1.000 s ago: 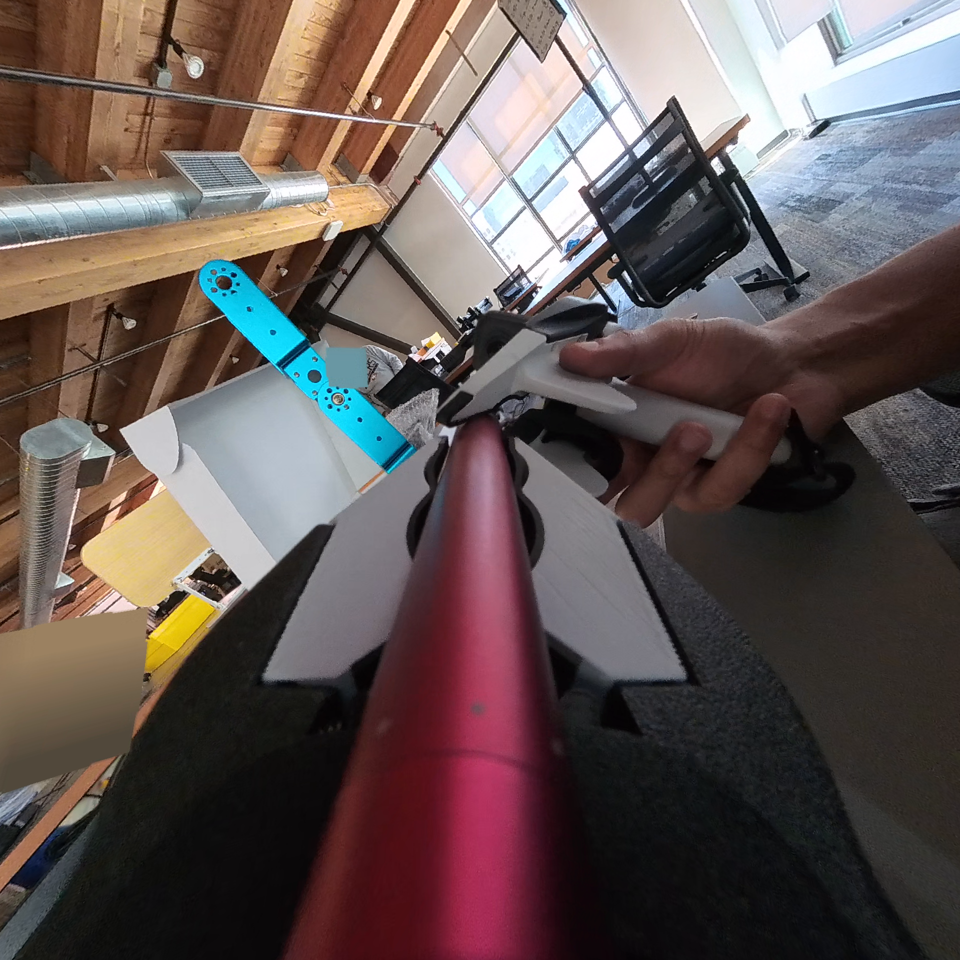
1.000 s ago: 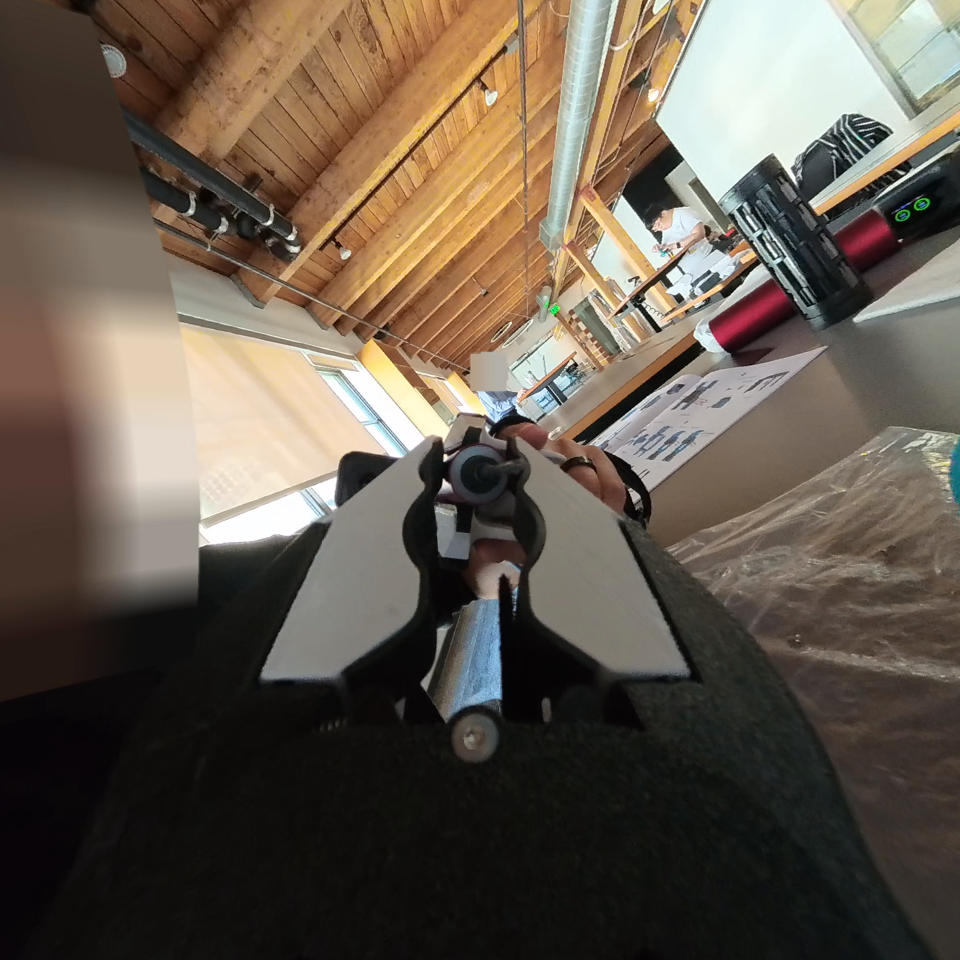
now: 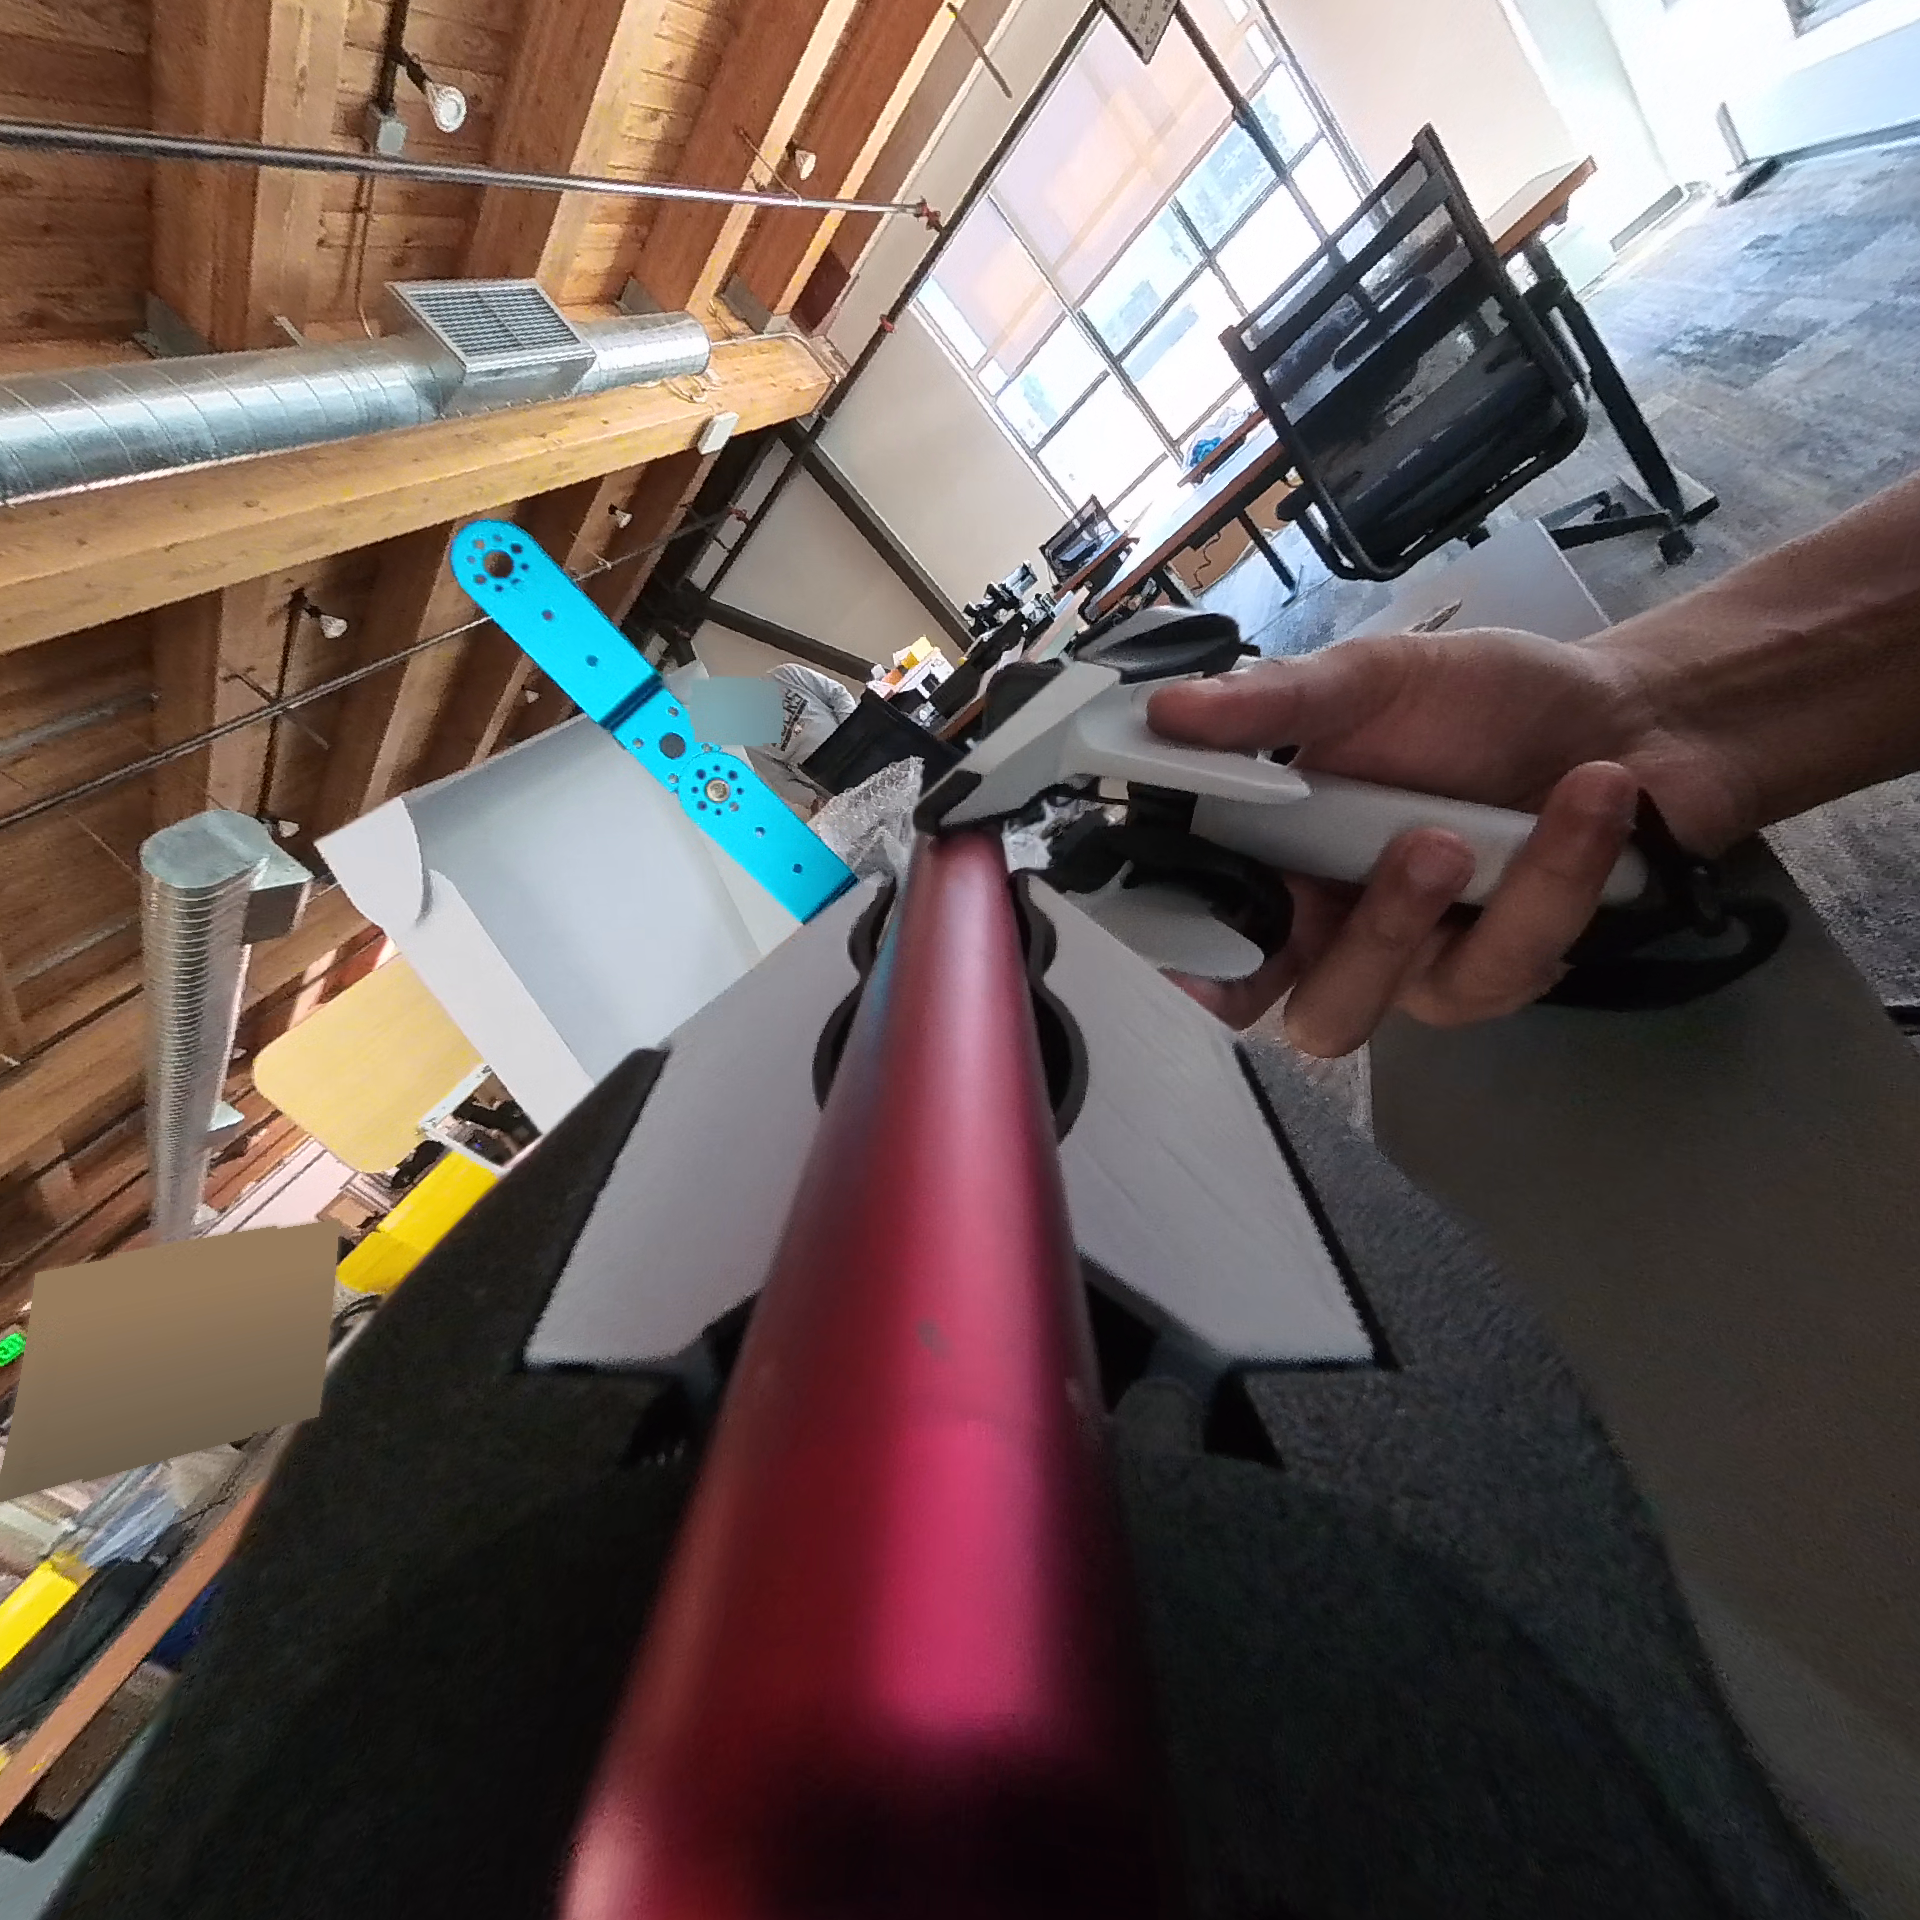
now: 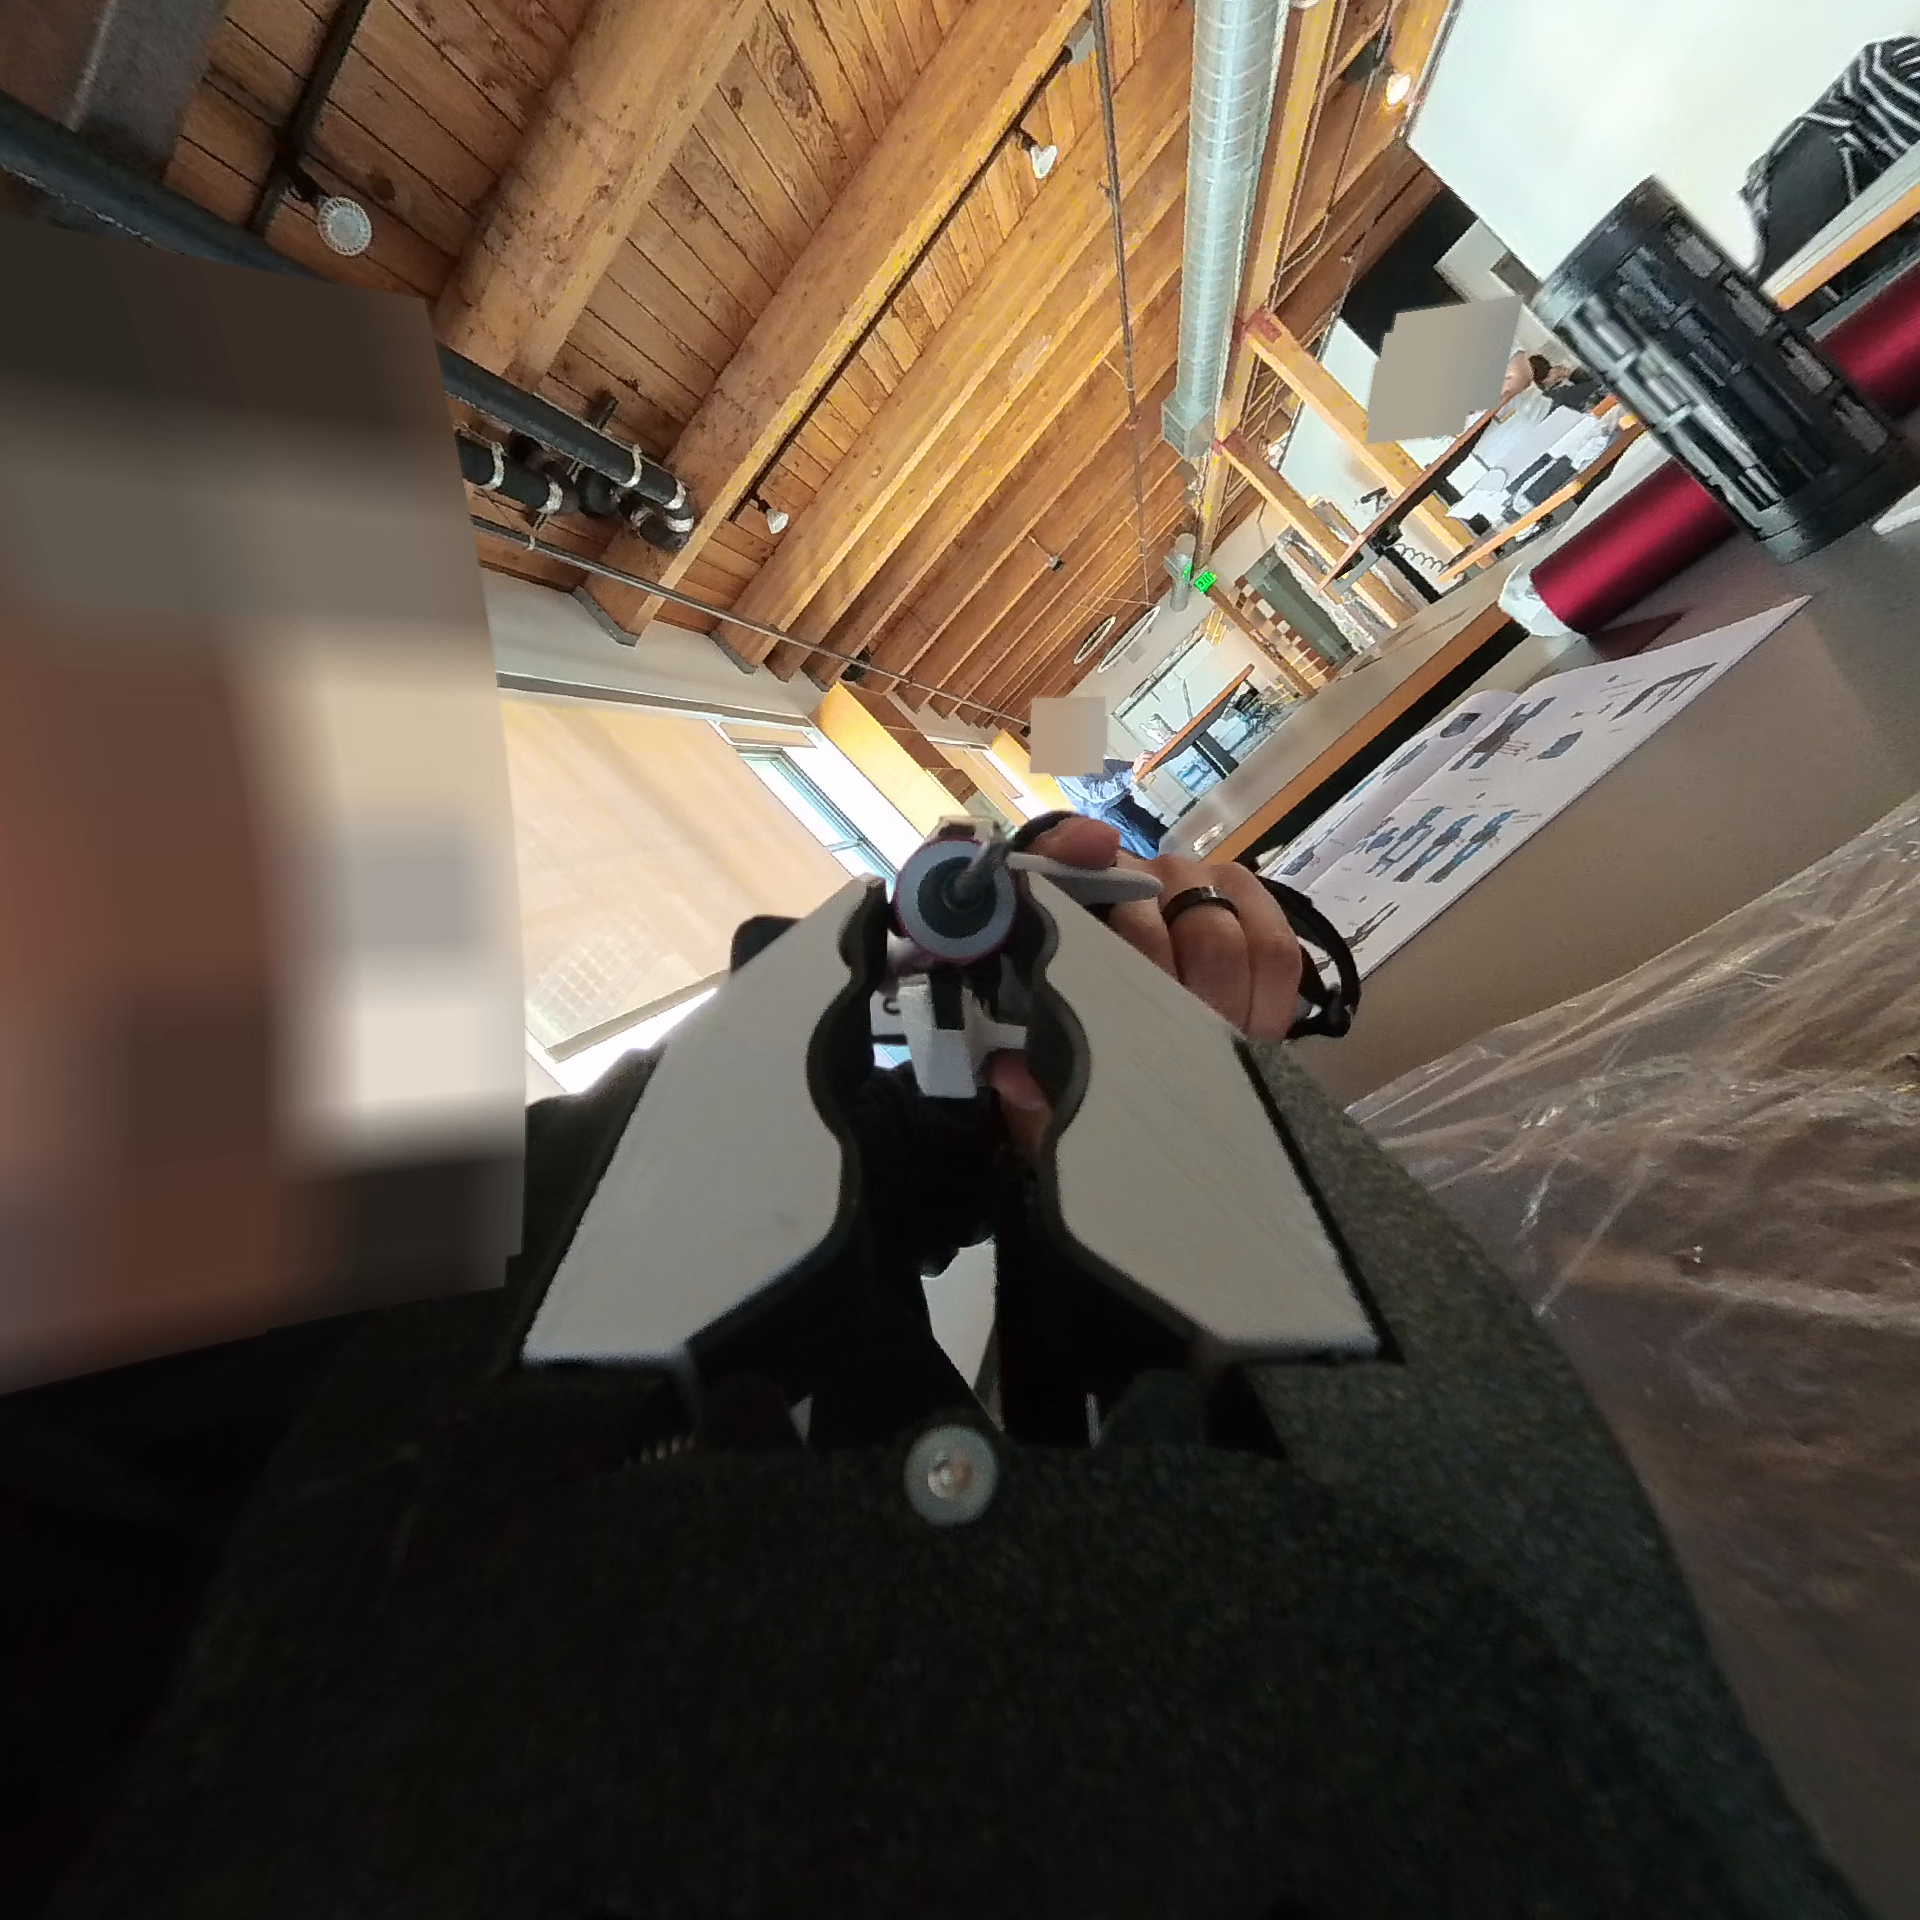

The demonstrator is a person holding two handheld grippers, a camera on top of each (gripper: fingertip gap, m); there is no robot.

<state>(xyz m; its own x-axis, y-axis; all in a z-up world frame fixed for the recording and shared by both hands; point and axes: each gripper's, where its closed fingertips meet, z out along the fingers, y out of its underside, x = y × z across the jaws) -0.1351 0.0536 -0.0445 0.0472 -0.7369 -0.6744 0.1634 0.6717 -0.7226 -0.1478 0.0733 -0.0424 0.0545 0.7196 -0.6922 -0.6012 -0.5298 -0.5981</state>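
Left claw (image 3: 951, 914) clamped on red tube (image 3: 925, 1351), frame centre; rigid, smooth metal, likely slippery, grip mid-shaft. Right claw (image 4: 951, 914) narrow at tube end, grip unclear

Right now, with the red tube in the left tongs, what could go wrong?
The tube lies lengthwise in the left tongs; smooth and round, it might slide through if pushed. The right tongs meet its far end at a thin pin; a small tilt could make them slip off or bend it.
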